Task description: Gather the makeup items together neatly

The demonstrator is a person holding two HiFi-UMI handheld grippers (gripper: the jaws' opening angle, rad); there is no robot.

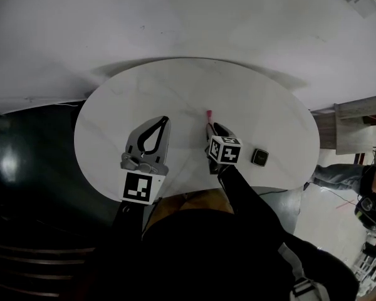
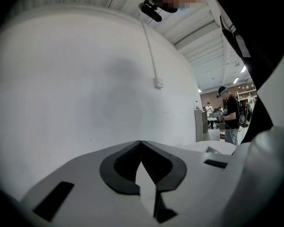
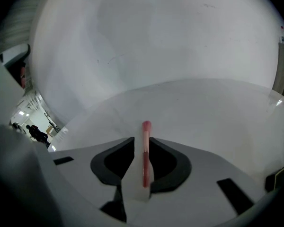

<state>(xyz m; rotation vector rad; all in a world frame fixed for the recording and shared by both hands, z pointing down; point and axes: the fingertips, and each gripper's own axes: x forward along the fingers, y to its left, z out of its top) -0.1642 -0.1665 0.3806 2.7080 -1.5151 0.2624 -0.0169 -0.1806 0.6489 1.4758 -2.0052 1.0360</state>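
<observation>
Slim pink makeup tube (image 3: 145, 155) sitting loose in the right gripper (image 3: 141, 140)
Its jaws are slightly apart around the tube, tilted down mid round white table (image 1: 138, 93). Left gripper (image 2: 141, 143) is level to the left, jaws closed on nothing. 1 black compact (image 1: 259, 157) is near the right edge, with open tabletop on the far side.

The table (image 1: 269, 105) looks smooth and matt, the pink tube (image 3: 145, 148) glossy plastic

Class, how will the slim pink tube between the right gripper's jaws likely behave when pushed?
The pink tube looks round and slender, so it would probably roll if nudged sideways. It looks straight, so probably stiff, and thin, so likely light.
</observation>
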